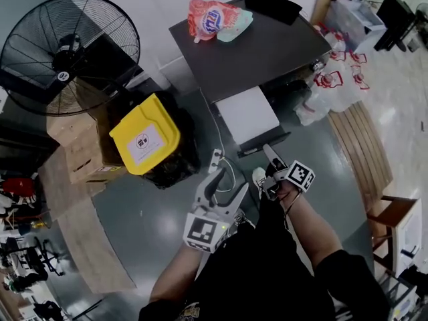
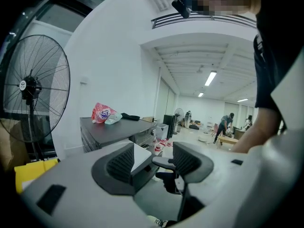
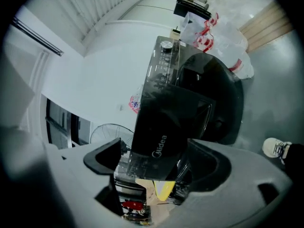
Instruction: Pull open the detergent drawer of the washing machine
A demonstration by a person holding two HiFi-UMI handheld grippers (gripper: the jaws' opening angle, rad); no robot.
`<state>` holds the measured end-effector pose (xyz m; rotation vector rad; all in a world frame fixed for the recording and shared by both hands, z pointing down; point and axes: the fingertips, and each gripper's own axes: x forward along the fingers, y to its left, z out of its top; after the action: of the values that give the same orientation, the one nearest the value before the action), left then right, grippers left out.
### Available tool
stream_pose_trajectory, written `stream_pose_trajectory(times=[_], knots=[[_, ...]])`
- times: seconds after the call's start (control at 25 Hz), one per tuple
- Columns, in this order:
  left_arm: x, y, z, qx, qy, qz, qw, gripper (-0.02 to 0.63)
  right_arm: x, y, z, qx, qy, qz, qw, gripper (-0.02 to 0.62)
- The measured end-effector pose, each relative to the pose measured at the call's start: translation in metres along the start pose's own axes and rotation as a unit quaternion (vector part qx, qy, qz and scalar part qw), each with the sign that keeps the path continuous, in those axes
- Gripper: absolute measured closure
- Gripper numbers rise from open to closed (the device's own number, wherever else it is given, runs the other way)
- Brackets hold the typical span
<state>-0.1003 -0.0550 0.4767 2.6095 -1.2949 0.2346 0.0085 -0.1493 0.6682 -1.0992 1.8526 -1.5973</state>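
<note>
The left hand-held gripper (image 1: 226, 184) and right hand-held gripper (image 1: 266, 167) are wide open and empty, near the washing machine's (image 1: 261, 45) pulled-out drawer (image 1: 246, 114).

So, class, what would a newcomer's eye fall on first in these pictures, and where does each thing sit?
The yellow lid at centre left stands out most, just below a big black fan at top left. A red bag lies on the dark washer at the top. Its white drawer is pulled out towards the left gripper and right gripper, both open, at the bottom.
</note>
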Motion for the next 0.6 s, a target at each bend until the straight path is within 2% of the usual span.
stream_pose_trajectory(times=[0.2,0.32,0.36,0.48,0.6], knots=[[-0.019,-0.011,0.004,-0.004,-0.008,-0.012,0.9999,0.36,-0.022,0.041,-0.007,-0.1,0.016,0.012,0.995,0.212],[-0.028,-0.017,0.005,0.01,-0.019,-0.022,0.9995,0.36,-0.037,0.082,-0.007,-0.17,0.015,0.041,0.985,0.307],[-0.03,-0.018,0.006,0.013,-0.022,-0.024,0.9994,0.362,-0.043,0.093,-0.005,-0.198,0.012,0.041,0.979,0.369],[-0.036,-0.022,0.012,0.012,-0.032,-0.022,0.9992,0.376,-0.064,0.125,0.0,-0.296,0.0,0.024,0.955,0.594],[-0.04,-0.032,0.022,0.006,-0.038,-0.02,0.999,0.413,-0.084,0.162,0.001,-0.412,0.002,0.024,0.911,0.597]])
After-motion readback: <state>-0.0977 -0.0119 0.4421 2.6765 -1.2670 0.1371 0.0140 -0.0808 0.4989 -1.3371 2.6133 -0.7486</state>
